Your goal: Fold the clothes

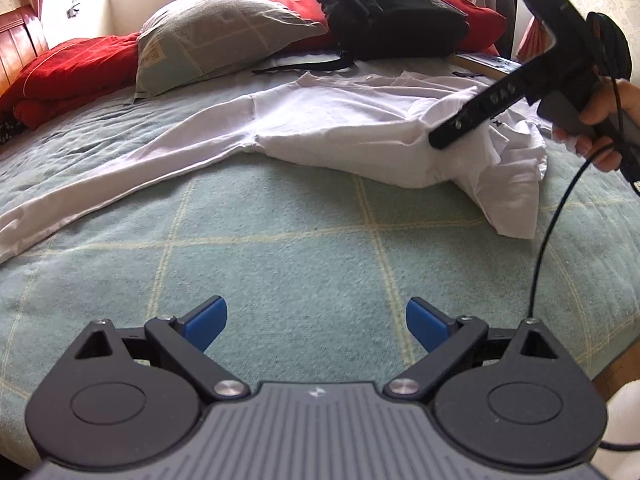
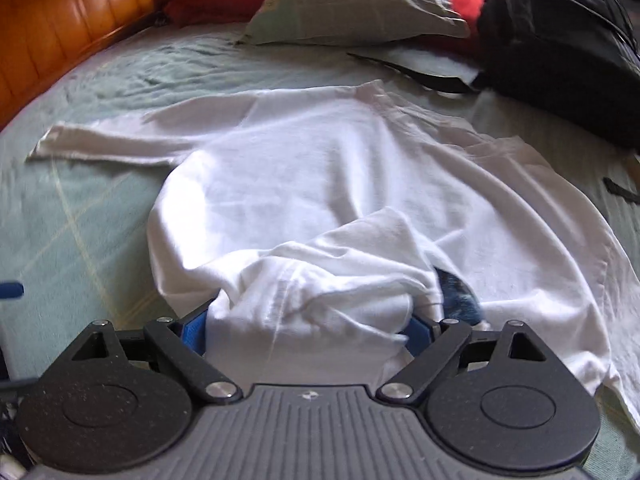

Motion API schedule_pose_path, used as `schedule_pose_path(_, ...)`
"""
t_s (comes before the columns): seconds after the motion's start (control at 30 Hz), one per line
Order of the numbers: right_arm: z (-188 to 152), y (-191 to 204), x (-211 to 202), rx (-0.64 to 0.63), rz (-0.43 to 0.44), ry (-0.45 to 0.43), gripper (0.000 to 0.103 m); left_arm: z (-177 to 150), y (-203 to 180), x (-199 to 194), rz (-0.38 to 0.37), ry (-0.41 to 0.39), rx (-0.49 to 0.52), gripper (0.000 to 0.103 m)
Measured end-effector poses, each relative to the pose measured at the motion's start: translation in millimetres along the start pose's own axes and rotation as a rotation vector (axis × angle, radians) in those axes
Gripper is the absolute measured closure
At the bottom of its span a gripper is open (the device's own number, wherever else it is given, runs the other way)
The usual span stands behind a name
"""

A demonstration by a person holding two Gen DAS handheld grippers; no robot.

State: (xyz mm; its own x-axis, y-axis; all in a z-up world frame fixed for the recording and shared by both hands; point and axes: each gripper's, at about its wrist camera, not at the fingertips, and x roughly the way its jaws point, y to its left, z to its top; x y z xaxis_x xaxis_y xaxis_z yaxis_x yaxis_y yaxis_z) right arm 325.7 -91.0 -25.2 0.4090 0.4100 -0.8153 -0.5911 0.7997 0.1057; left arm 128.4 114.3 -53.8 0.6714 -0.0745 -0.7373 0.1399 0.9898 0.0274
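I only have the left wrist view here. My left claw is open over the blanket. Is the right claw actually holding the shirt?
Observer: Yes. In the right wrist view the right claw has a bunched fold of the white shirt between its blue fingers.
Operator: Is the far sleeve laid out?
Observer: It lies flat on the green blanket, pointing toward the wooden headboard.
Operator: Anything under the fold?
Observer: A dark printed patch shows just right of the bunch.
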Motion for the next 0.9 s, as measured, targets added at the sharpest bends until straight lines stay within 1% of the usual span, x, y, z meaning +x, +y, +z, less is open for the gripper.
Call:
schedule_pose_path(0.17, -2.9, -20.3, -27.0, 0.096, 0.053, -0.049, 0.009, 10.1, -15.1, 4.8, -0.029, -0.006, 0.030, 0.007)
schedule_pose_path(0.27, -11.1, -25.1, -47.9, 0.098, 0.064, -0.097, 0.009, 16.9, -26.0, 8.4, -0.049, -0.013, 0.045, 0.007)
schedule_pose_path(0.37, -22.0, -31.2, -66.2, 0.100, 0.081, -0.141, 0.008, 24.4, -37.2, 10.4, -0.100, -0.032, 0.045, 0.007)
schedule_pose_path(0.43, -31.3, -34.9, -73.1, 0.099, 0.080, -0.160, 0.008, 29.3, -44.6, 11.7, -0.134, -0.045, 0.044, 0.007)
schedule_pose_path(0.53, -48.9, -42.1, -79.5, 0.100, 0.082, -0.189, 0.009, 34.8, -60.5, 13.4, -0.169, -0.067, 0.076, 0.007)
schedule_pose_path(0.57, -54.7, -44.9, -81.7, 0.105, 0.100, -0.204, 0.010, 36.0, -66.1, 14.4, -0.178, -0.069, 0.093, 0.007)
schedule_pose_path(0.63, -65.5, -49.9, -85.4, 0.113, 0.163, -0.239, 0.013, 37.7, -76.6, 17.6, -0.192, -0.063, 0.123, 0.007)
schedule_pose_path(0.73, -76.7, -54.0, -84.1, 0.104, 0.268, -0.273, 0.021, 38.5, -88.9, 22.2, -0.190, -0.046, 0.147, 0.007)
schedule_pose_path(0.83, -77.3, -51.5, -66.2, 0.073, 0.334, -0.251, 0.022, 37.3, -94.2, 23.6, -0.180, -0.030, 0.149, 0.007)
schedule_pose_path(0.9, -75.2, -52.1, -49.5, 0.080, 0.339, -0.210, 0.022, 35.4, -93.4, 23.4, -0.169, -0.022, 0.140, 0.007)
